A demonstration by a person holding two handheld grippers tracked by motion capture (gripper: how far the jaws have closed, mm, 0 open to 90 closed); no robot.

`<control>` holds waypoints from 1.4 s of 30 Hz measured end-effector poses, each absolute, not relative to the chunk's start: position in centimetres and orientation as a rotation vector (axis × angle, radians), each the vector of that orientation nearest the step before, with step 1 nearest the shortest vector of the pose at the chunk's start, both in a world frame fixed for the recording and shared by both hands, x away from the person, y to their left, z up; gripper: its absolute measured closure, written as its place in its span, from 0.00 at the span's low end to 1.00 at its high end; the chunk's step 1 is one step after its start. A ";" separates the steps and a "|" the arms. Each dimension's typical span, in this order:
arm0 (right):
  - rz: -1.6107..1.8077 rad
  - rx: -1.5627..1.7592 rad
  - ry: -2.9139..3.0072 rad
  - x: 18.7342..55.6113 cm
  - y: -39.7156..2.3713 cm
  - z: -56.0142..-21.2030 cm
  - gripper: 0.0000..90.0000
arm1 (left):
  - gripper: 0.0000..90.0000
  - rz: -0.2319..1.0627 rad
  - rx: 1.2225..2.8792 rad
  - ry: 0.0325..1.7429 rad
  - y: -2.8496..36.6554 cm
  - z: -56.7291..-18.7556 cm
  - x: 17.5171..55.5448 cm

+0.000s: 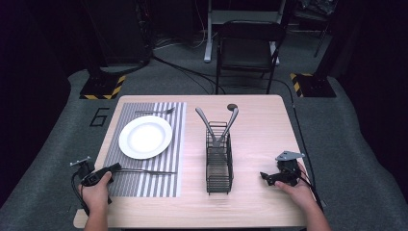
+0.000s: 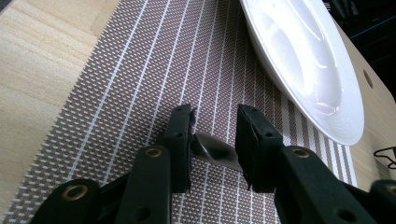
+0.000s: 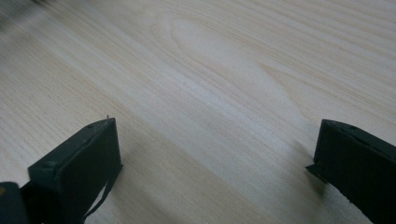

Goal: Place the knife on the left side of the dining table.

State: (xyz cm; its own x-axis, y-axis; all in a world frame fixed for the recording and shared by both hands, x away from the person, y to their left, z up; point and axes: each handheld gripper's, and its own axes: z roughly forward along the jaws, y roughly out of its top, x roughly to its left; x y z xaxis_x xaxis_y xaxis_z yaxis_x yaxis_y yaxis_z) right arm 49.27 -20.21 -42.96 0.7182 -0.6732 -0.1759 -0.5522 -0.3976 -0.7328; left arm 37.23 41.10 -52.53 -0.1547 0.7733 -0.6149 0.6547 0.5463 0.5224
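As my left gripper (image 2: 214, 135) straddled the knife handle (image 2: 217, 151) unclosed, I judged it thin, stiff, slippery; right gripper (image 3: 212, 158) gaped empty.

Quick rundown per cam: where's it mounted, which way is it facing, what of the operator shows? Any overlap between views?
High view: above the person's side, facing forward and down on the table; both hands, left gripper, right gripper.
Left gripper view: on the left gripper, looking along its jaws over the striped placemat toward the white plate; a utensil handle lies between them.
Right gripper view: on the right gripper, facing bare tabletop, jaws wide apart.
Shared: high and left views both show placemat and plate.
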 end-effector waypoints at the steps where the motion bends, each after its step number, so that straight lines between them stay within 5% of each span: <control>1: -0.188 -2.099 0.927 49.3 -20.2 -43.0 0.00 | 0.74 0.173 1.169 1.874 41.1 -52.5 37.2; 16: -0.188 -2.099 0.928 49.3 -20.2 -43.0 0.00 | 0.69 0.262 1.209 1.864 41.5 -51.6 36.7; 42: -0.184 -2.102 0.925 49.2 -20.2 -43.0 0.00 | 0.54 0.372 1.567 1.597 35.7 -49.6 36.9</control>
State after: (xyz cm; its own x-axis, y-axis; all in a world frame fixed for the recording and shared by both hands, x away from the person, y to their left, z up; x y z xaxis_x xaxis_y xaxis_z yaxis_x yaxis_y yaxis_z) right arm 49.23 -20.20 -42.95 0.7205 -0.6705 -0.1770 -0.5518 -0.3998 -0.7319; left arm 36.86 35.70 -49.64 0.1413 0.9248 -0.3533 0.6732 0.1719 0.7192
